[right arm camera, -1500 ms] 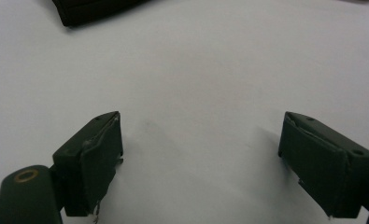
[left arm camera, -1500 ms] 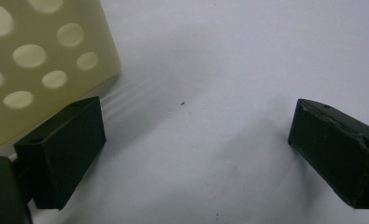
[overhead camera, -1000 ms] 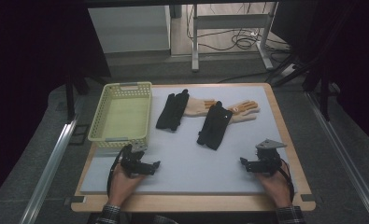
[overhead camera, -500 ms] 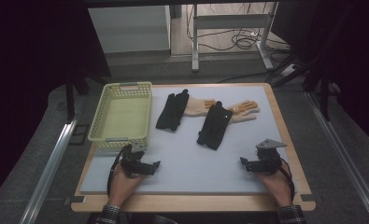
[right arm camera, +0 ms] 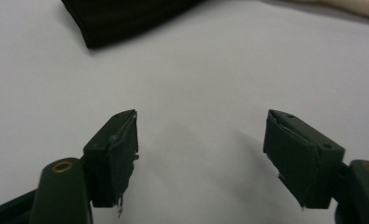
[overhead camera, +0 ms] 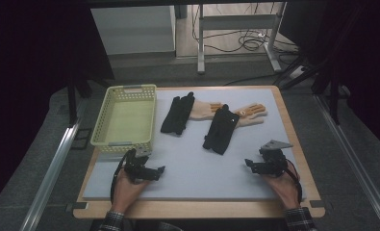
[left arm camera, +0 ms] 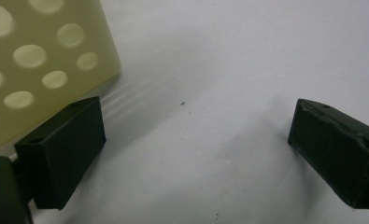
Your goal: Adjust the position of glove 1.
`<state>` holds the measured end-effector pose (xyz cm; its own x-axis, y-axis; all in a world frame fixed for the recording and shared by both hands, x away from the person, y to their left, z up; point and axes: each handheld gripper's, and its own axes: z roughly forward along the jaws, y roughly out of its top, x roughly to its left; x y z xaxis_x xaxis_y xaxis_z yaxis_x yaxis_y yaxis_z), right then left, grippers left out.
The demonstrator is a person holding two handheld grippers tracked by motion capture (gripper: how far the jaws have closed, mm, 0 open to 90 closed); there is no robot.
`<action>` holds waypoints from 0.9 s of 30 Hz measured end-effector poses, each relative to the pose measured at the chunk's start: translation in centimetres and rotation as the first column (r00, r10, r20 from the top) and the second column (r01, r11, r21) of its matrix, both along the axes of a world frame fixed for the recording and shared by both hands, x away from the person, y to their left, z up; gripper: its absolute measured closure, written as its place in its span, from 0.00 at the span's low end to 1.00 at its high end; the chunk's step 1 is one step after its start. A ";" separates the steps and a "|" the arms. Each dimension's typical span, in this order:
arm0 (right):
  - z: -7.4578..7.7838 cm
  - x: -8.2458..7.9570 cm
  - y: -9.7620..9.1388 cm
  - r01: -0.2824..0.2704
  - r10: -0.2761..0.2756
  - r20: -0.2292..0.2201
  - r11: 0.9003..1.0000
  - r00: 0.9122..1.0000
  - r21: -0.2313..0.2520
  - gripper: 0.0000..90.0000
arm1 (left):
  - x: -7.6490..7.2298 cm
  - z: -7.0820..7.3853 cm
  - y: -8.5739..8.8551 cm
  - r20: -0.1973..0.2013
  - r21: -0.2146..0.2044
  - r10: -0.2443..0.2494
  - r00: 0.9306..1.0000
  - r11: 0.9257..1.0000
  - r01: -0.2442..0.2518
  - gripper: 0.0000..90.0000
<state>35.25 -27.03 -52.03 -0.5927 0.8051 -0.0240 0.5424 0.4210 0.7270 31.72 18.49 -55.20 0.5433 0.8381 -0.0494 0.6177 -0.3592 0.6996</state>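
Two black gloves lie on the grey mat (overhead camera: 187, 159); the left glove (overhead camera: 177, 114) and the right glove (overhead camera: 220, 129) each partly cover a pale wooden hand (overhead camera: 251, 111). My left gripper (overhead camera: 158, 169) rests near the front left, just below the basket (overhead camera: 121, 143). Its jaws stand wide apart over bare mat (left arm camera: 196, 135). My right gripper (overhead camera: 249, 163) sits at the front right and is open. Its jaws have just been closing a little, with only mat between them (right arm camera: 201, 135). The cuff of a black glove (right arm camera: 121, 16) lies ahead of it.
A pale yellow perforated basket with nothing in it stands at the left of the mat, and its wall (left arm camera: 37, 60) is close beside my left jaw. The wooden table edge (overhead camera: 197, 209) runs along the front. Beyond the table are desk legs and cables on the floor.
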 end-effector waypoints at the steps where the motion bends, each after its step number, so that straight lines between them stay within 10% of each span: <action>1: 0.2 0.1 0.2 -0.004 0.004 0.002 1.000 1.000 0.004 0.30 | 0.0 0.0 0.0 0.000 0.000 0.000 1.000 1.000 0.000 0.05; 27: 2.8 5.6 9.8 -0.170 0.170 0.013 0.983 0.985 0.075 0.45 | 0.0 0.0 0.0 -0.001 -0.001 0.000 1.000 1.000 0.000 0.05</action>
